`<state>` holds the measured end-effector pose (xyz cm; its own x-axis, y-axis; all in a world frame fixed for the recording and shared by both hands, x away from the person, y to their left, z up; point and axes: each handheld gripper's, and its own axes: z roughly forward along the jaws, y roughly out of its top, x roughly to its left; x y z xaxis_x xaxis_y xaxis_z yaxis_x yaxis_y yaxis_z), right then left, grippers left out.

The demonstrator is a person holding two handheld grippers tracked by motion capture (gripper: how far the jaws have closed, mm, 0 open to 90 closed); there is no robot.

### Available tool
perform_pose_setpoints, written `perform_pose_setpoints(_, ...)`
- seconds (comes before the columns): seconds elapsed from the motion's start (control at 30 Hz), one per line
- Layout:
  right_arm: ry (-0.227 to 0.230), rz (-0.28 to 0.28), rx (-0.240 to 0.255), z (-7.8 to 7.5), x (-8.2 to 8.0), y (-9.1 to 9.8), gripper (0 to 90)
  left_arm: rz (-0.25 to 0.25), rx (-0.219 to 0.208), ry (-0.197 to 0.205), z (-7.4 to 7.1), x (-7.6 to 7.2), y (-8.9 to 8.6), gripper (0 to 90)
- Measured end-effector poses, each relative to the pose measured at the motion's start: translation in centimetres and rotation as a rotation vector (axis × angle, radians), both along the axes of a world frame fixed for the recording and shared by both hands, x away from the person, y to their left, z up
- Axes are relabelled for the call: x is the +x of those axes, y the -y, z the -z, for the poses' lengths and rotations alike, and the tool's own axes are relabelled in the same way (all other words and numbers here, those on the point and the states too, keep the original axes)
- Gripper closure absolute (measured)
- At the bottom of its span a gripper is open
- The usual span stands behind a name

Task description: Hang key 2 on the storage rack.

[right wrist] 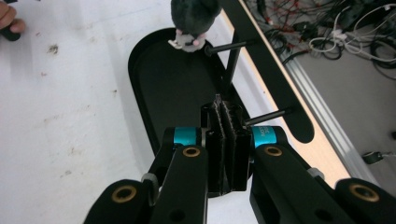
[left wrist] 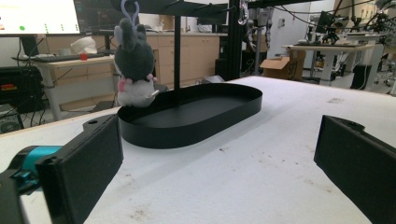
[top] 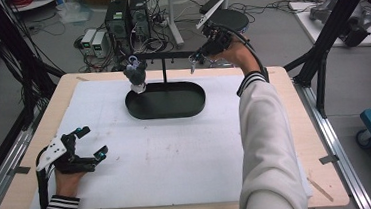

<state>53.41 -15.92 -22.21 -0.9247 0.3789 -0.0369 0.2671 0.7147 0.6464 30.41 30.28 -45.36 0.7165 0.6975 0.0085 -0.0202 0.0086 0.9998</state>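
No legible text or labels.

right gripper [right wrist: 227, 109] seen above the black oval tray [right wrist: 140, 93]
its jaws are pressed together on something thin; a grey plush toy [right wrist: 192, 18] is hung at the tray's far end.

1 plush toy [top: 135, 74], 1 black tray [top: 166, 107], 1 rack [top: 164, 61], 2 grippers.

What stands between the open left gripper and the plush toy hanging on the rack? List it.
Nothing visible. The left gripper rests open on the white mat, and only bare mat lies between it and the plush toy. The toy hangs over the near end of the black tray.
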Motion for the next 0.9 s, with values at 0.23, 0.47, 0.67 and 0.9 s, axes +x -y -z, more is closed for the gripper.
perform_pose_setpoints(0.23,-0.002,-0.005,-0.041,-0.4,0.4,-0.3,88.8,0.000,0.000,0.000,0.0,0.0,0.0,1.7)
perform_pose_setpoints(0.47,-0.008,-0.010,-0.064,-0.2,0.7,-0.5,88.7,0.000,-0.001,0.000,0.0,0.0,0.0,1.7)
perform_pose_setpoints(0.67,-0.017,-0.002,-0.071,0.5,1.0,-0.6,88.7,0.002,0.002,-0.001,0.0,0.0,0.0,1.7)
perform_pose_setpoints(0.9,-0.019,0.002,-0.069,1.0,1.3,-0.6,88.7,0.002,-0.002,-0.001,0.0,0.0,0.0,1.7)
